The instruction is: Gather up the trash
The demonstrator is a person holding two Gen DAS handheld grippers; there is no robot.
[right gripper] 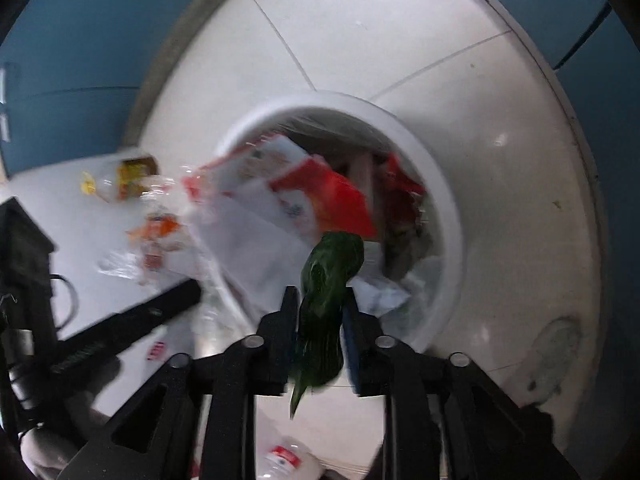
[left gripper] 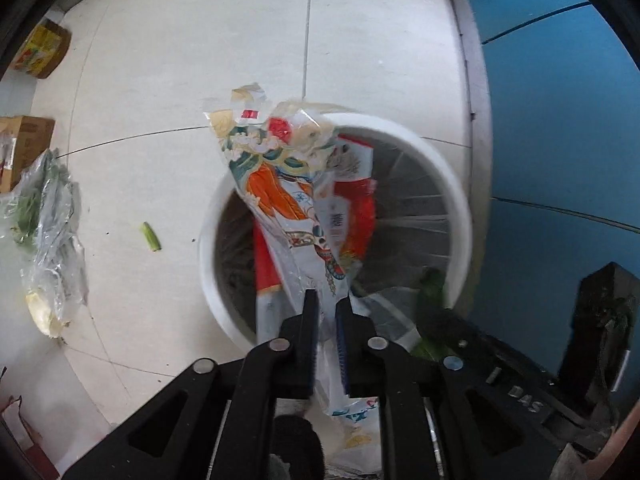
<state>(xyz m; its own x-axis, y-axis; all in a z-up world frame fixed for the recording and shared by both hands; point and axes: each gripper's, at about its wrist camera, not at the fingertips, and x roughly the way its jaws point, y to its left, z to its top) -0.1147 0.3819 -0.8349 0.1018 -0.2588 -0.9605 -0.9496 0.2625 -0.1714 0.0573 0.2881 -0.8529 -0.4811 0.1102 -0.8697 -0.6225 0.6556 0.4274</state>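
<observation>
**Both grippers over the bin, trash between the jaws**

Left wrist view. Your left gripper (left gripper: 329,300) sits at the lower centre of the frame, jaws narrowly apart, with a printed plastic wrapper (left gripper: 288,184) running up between them. Whether the pads press on the film, you cannot tell from this frame; a slim gap shows on either side. The wrapper stands over the mouth of the white bin (left gripper: 448,184), which fills the centre right. Red and white packaging (left gripper: 354,196) already lies inside. On the tiled floor (left gripper: 180,80) at the left edge lies a clear bag of greens (left gripper: 52,232), with a green stalk piece (left gripper: 151,236) just beside it and two cartons (left gripper: 40,50) further up. Your right gripper's body shows at the lower right, beside a blue wall (left gripper: 560,120).

Right wrist view. Your right gripper (right gripper: 320,304) holds its jaws moderately apart at the lower centre. A dark green leaf (right gripper: 326,280) hangs between them; the frame is blurred, and a firm grip cannot be confirmed. The leaf's tip lies over the bin rim (right gripper: 440,200) at centre frame. More wrappers lie scattered at the left.
</observation>
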